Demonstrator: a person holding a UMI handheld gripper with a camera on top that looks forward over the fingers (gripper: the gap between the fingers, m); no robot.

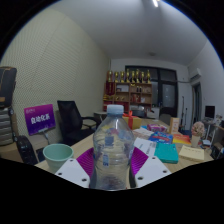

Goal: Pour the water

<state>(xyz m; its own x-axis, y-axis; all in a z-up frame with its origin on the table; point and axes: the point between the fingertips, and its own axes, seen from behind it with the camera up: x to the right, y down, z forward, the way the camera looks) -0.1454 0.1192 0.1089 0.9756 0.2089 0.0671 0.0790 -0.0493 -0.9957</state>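
A clear plastic water bottle (pixel 112 150) with a white cap stands upright between my fingers, its cap reaching up toward the shelves behind. My gripper (pixel 112 165) is shut on the bottle, the magenta pads (pixel 87 161) pressing its sides left and right. The bottle seems lifted a little over the table. A pale green cup (pixel 57 156) stands on the wooden table (pixel 88 138) just left of the left finger, apart from the bottle.
A black handset (pixel 26 150) lies left of the cup. Beyond it are a purple sign (pixel 39 119) and a black office chair (pixel 72 121). Books, boxes and a teal object (pixel 166 152) crowd the table to the right. Shelves with trophies (pixel 133 88) line the far wall.
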